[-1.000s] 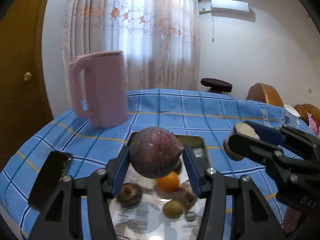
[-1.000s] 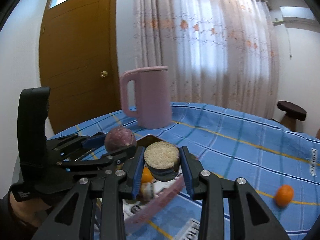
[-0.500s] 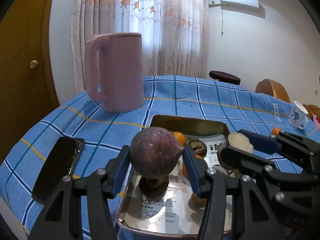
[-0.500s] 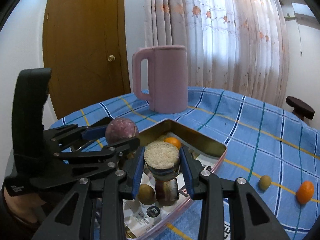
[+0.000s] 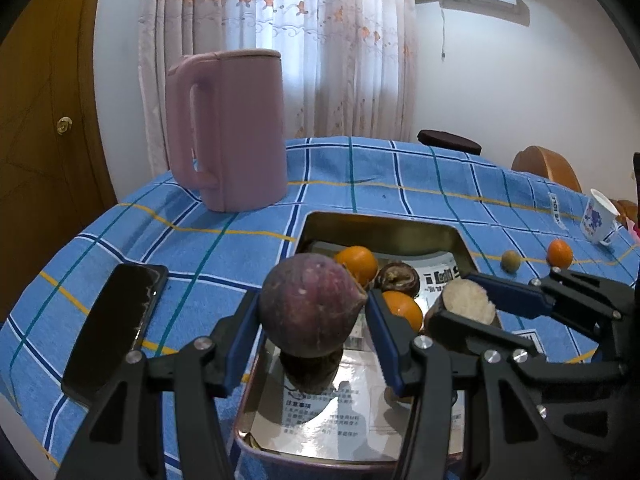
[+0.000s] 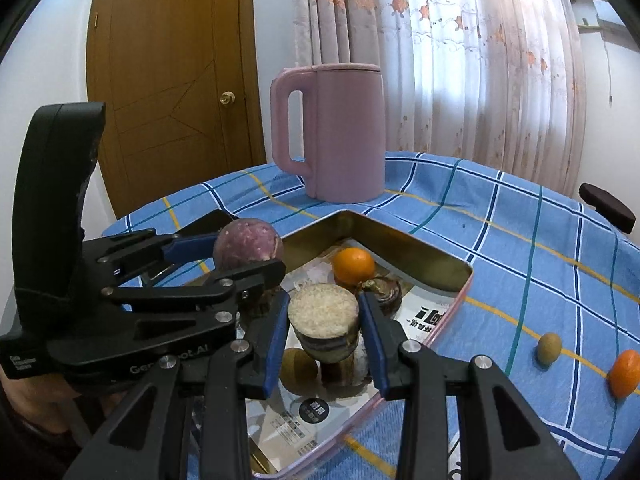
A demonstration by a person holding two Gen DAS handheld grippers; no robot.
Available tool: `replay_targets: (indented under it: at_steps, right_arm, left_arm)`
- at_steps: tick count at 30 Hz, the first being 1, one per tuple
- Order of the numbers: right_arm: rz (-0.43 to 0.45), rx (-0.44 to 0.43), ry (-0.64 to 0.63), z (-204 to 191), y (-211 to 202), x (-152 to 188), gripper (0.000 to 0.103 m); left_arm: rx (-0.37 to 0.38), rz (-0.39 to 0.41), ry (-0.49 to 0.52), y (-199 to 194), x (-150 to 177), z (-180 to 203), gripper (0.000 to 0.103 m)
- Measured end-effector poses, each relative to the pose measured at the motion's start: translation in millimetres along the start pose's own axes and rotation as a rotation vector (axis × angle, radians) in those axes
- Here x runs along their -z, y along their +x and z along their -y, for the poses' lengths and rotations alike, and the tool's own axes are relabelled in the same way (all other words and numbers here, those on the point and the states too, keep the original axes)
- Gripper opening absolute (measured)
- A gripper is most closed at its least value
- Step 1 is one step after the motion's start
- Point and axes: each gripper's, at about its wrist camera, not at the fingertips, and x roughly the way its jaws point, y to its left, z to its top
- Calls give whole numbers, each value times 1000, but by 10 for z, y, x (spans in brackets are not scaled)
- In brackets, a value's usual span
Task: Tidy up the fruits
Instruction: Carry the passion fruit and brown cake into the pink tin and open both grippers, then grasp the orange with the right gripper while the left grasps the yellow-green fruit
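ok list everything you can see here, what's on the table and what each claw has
purple round fruit: 1, dull purple, gripped in left claw above tray
cut piece: 1, pale cut face, dark skin, gripped in right claw above tray
tray: 1, metal, mirror floor, on cloth
oranges in tray: 2, orange
dark brown fruit: 1, in tray beside oranges
small green-brown fruit in tray: 1
loose orange: 1, on cloth right of tray
loose green-brown fruit: 1, on cloth beside it
jug: 1, pink, behind tray
phone: 1, black, left of tray
cup: 1, white with blue print, far right
tablecloth: 1, blue check
left claw: black, blue pads
right claw: black, blue pads
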Motion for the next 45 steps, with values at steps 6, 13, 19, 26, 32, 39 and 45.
replay_targets:
  at_steps: [6,13,19,26,32,39,45]
  right_arm:
    - [-14,-20,-5,9,4,9,38]
    - [-2,-33,6,82,-73,46,50]
    - [13,-29,23,152,-184,67,53]
    - [23,53,-13,310,-449,136,63]
    - [47,162,43,750,-770,215,63]
    - [20,387,186,1479,-1031,290,63]
    - [-72,491,310,2014,-903,350,63]
  left_arm:
    - [-15,-7,27,-3,22,25,56]
    - [-32,30,31,-124,-14,49,77]
    - [-35,40,41,-181,-44,115,87]
    - [10,68,30,-264,-132,246,98]
    - [87,76,36,-286,-230,530,98]
    - [169,61,102,-196,-343,1085,98]
    - [224,12,156,44,-448,1588,98]
